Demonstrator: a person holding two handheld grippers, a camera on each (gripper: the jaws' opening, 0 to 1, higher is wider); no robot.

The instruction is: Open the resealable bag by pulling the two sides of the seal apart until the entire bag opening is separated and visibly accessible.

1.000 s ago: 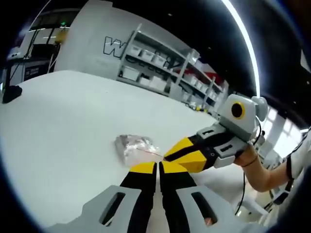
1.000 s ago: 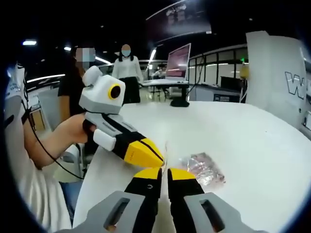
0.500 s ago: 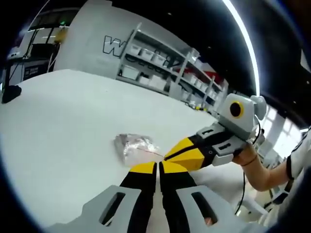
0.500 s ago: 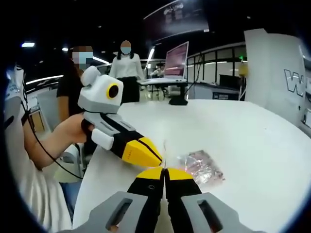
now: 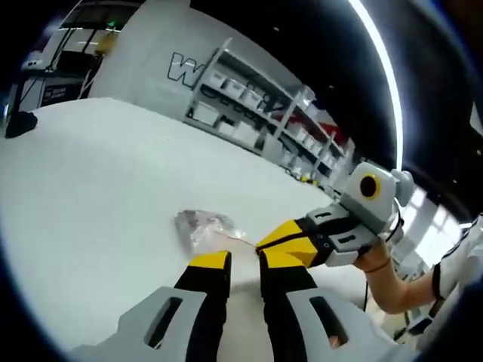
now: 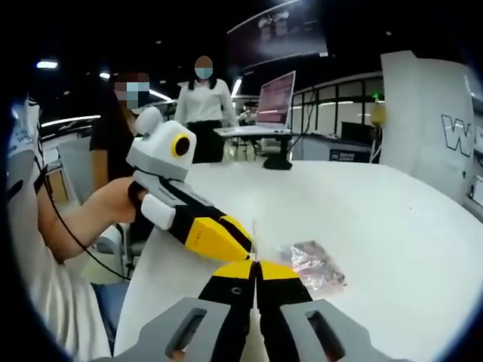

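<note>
risk: one side of the seal may be loose

the bag [image 5: 205, 226] lies on the white table [image 5: 90, 188], just beyond both grippers' tips, which meet at its near edge. the right gripper [image 6: 255, 265] has its jaws pressed together, apparently pinching the bag's edge, though the film is too thin to confirm. the left gripper [image 5: 245, 260] stands slightly parted in its own view, with no clear hold. if only one side is gripped, a pull would drag the whole bag instead of parting the seal. contents: small crinkled pieces, not identifiable; seal state cannot be told.
</note>
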